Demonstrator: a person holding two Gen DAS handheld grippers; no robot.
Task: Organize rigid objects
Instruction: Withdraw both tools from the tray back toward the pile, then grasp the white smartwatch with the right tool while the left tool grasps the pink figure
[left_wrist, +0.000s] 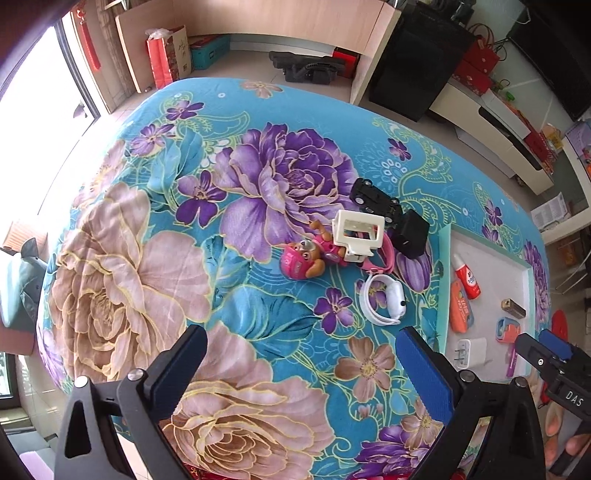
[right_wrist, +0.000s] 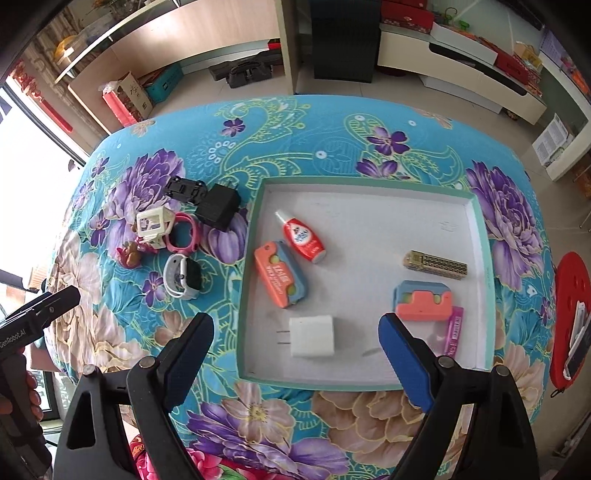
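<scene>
My right tool (right_wrist: 295, 354) hangs with its jaws wide, nothing between them; just beyond its tips a white charger (right_wrist: 312, 335) lies in the tray (right_wrist: 480, 258); further ahead, a red bottle (right_wrist: 304, 236) and two orange-and-blue cases (right_wrist: 279, 274); ahead to the left, outside the tray on the flowered worktop (right_wrist: 332, 129), a black adapter (right_wrist: 218, 206) and a white watch (right_wrist: 183, 276).
</scene>
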